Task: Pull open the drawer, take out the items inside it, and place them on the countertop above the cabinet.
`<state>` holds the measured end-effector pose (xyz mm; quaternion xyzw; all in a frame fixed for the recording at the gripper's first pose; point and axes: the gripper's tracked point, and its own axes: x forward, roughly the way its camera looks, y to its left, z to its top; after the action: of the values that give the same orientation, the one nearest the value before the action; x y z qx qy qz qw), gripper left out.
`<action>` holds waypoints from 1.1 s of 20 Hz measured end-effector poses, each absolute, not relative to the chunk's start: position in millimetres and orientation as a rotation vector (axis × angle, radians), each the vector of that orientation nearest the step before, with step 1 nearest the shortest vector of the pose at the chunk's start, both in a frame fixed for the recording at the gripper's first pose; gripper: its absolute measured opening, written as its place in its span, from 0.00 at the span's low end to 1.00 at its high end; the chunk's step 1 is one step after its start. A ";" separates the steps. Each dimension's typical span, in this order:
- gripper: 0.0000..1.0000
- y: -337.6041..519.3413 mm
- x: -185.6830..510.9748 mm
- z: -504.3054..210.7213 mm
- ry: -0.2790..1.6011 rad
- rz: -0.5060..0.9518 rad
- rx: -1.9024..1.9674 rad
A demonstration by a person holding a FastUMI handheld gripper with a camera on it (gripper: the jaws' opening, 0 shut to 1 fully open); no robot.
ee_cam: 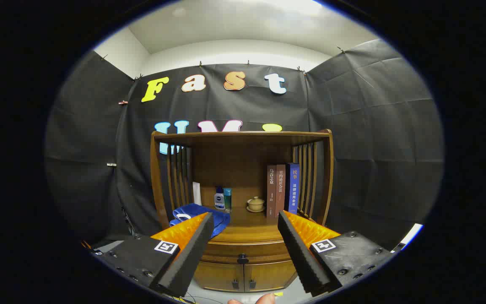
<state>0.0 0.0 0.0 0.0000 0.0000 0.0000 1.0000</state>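
A small wooden cabinet (pixel 243 177) stands ahead of me against the booth wall. Its drawer (pixel 245 250) with a dark knob (pixel 242 256) sits shut under the countertop (pixel 249 230), above two small doors (pixel 243 276). My gripper (pixel 243 221) hangs open in front of the cabinet, some way back from it. Its left fingertip (pixel 203 226) and right fingertip (pixel 287 226) stand wide apart at countertop height with nothing between them. The drawer's contents are hidden.
On the countertop lie a blue cloth (pixel 203 217), two small bottles (pixel 222 198), a little lidded teacup on a saucer (pixel 255 204) and three upright books (pixel 283 189). A shelf roof and slatted sides enclose that space. A person's fingertips (pixel 260 299) show below the cabinet.
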 end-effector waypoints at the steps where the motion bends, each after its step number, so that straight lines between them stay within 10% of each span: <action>1: 0.99 0.5 -0.7 0.1 -0.001 0.000 0.002; 22: 0.99 8.2 -0.7 11.2 -0.068 0.043 0.030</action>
<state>-0.7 8.2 11.2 0.0150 -0.0338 0.0217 0.9991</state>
